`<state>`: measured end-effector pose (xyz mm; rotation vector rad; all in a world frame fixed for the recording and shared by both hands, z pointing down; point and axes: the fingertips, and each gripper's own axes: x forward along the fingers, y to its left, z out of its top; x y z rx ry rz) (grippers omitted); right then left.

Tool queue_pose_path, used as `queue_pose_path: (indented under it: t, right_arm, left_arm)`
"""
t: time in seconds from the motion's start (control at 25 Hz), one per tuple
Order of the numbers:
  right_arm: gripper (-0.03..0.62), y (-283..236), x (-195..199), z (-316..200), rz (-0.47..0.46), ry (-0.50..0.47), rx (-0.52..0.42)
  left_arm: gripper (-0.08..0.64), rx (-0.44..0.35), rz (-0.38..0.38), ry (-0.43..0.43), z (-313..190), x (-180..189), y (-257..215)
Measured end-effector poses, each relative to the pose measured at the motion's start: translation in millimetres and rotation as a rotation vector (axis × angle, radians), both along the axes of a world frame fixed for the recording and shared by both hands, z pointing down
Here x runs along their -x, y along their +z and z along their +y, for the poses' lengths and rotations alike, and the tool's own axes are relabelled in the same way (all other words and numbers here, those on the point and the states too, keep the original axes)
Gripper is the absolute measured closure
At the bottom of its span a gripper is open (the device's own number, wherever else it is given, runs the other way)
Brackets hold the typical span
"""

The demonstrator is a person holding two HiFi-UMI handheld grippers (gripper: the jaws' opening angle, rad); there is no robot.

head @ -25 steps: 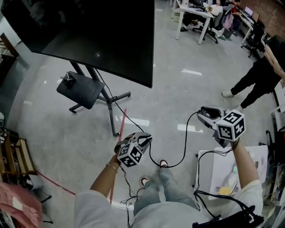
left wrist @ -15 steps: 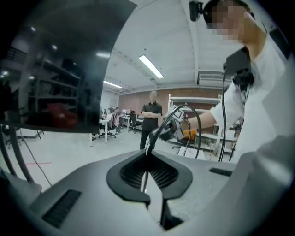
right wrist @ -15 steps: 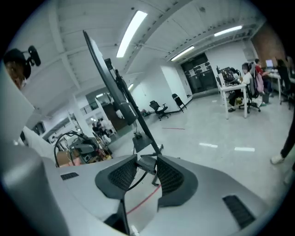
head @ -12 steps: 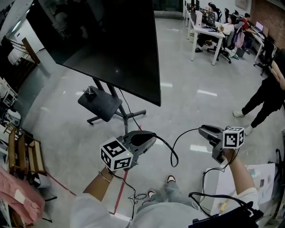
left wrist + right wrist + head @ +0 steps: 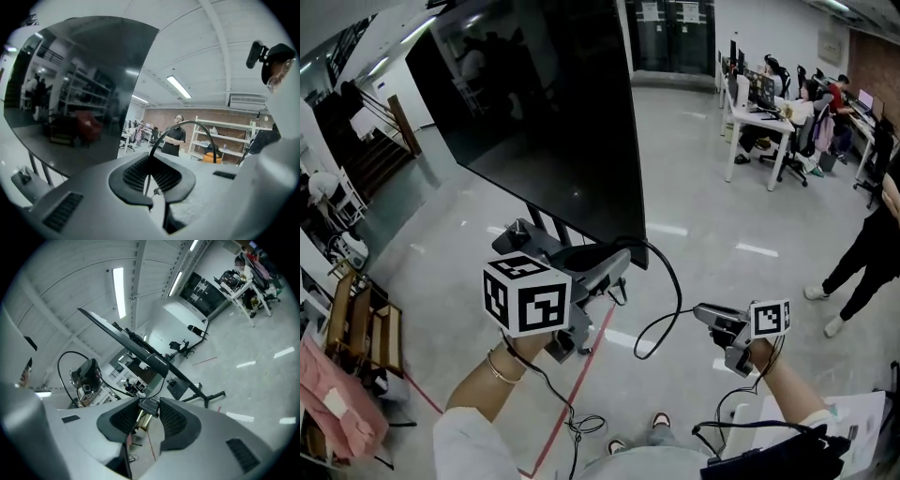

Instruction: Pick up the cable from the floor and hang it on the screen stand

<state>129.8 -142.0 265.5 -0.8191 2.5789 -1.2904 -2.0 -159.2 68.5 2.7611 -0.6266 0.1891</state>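
Observation:
A thin black cable (image 5: 667, 298) loops in the air between my two grippers. My left gripper (image 5: 622, 263) is raised in front of the lower edge of the big black screen (image 5: 544, 122) and is shut on the cable (image 5: 187, 123), which arcs up out of its pads. The right gripper (image 5: 705, 314) sits lower at the right, level, shut on the cable's plug (image 5: 146, 407). Most of the screen stand (image 5: 517, 232) is hidden behind the left gripper; the right gripper view has the stand (image 5: 187, 380) side-on under the screen (image 5: 131, 341).
People sit at desks (image 5: 764, 103) at the back right, and a person (image 5: 867, 258) stands at the right edge. A wooden rack (image 5: 356, 328) is at the left. A red line (image 5: 581, 375) runs across the floor. A white board (image 5: 862, 412) lies at the bottom right.
The left gripper has risen from near the floor to the screen's lower edge, carrying the cable up. The right gripper has risen slightly and rolled. The view has tilted upward.

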Motion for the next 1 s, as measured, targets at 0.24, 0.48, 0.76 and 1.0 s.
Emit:
queue_pose_path:
  t: [0.24,0.48,0.76,1.0]
  right_arm:
    - [0.448,-44.3,17.1,-4.0,-0.155,-0.032,-0.014]
    - [0.446,-44.7,32.8,-14.5,-0.097,0.000,-0.085]
    - [0.446,4.6,40.1,-17.2,0.031,0.082,-0.038]
    - [0.387,28.1,24.0,-16.7,0.107,0.121,-0.103]
  left_arm:
    - [0.548,-0.110,-0.075,-0.096,2.0,-3.4,-77.5]
    - [0.547,-0.106,-0.089,-0.171,-0.7,10.1,-88.9]
    - [0.547,-0.023,-0.032,-0.219,-14.8,17.6,-52.2]
    - [0.548,-0.005,-0.025,-0.243,-23.5,11.7,-31.2]
